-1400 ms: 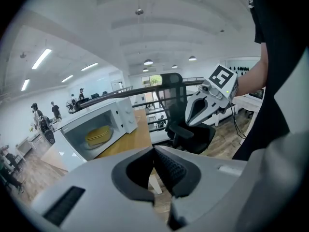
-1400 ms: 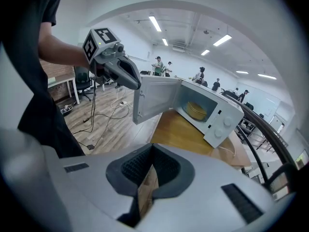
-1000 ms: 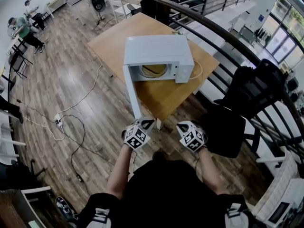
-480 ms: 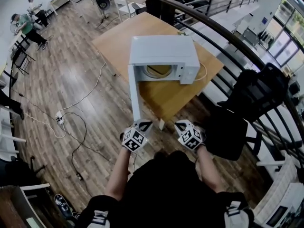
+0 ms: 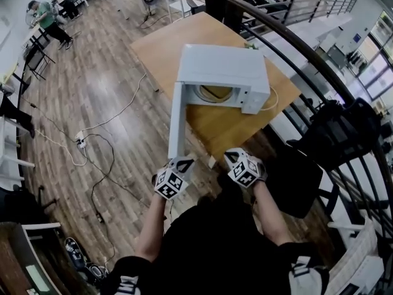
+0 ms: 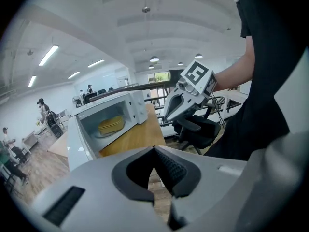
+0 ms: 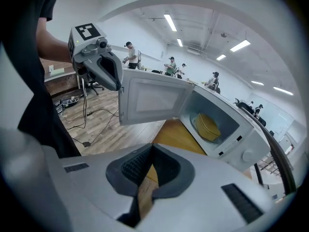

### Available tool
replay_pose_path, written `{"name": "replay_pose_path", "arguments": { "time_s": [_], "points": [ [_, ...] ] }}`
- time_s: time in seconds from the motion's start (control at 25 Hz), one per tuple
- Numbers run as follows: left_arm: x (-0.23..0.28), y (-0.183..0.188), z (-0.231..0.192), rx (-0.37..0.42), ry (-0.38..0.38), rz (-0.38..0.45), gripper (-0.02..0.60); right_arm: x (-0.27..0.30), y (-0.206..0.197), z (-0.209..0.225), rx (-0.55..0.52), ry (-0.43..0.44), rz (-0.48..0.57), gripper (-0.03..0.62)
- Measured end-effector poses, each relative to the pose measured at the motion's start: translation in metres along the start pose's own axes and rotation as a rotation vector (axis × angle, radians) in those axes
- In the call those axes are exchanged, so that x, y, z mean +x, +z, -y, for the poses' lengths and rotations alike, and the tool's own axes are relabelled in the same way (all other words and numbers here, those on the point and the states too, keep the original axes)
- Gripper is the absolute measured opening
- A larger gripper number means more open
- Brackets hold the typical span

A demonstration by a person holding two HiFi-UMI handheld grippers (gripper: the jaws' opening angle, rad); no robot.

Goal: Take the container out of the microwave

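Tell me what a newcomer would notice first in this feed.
A white microwave stands on a wooden table with its door swung wide open. Inside it sits a yellow container, untouched. The left gripper and right gripper hover short of the table's near edge, both shut and empty.

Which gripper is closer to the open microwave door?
The left gripper: it is right by the free edge of the microwave door, while the right gripper is farther off to the side.
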State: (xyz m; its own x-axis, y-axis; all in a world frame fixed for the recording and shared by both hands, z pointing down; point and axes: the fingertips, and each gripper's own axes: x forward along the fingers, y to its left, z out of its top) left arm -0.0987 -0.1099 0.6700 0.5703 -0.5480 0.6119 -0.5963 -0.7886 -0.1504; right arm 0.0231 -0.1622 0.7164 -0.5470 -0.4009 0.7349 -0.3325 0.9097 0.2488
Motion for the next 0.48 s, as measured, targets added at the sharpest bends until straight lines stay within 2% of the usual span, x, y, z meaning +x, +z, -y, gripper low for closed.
{"name": "replay_pose_path", "arguments": {
  "time_s": [0.12,0.24,0.36,0.48],
  "points": [
    [0.004,-0.003,-0.014,-0.066,0.053,-0.012,0.002,0.014,0.007,0.021,-0.030,0.025,0.004,0.002],
    [0.000,0.001,-0.039,-0.149,0.135,0.017,0.002,0.027,0.009,0.043,-0.043,0.048,0.001,0.002],
    [-0.002,0.001,-0.062,-0.171,0.204,-0.007,0.002,0.041,0.008,0.066,-0.047,0.065,0.006,0.002],
    [0.000,-0.006,-0.079,-0.186,0.244,-0.044,0.002,0.055,0.011,0.090,-0.047,0.075,0.010,0.002]
  ]
}}
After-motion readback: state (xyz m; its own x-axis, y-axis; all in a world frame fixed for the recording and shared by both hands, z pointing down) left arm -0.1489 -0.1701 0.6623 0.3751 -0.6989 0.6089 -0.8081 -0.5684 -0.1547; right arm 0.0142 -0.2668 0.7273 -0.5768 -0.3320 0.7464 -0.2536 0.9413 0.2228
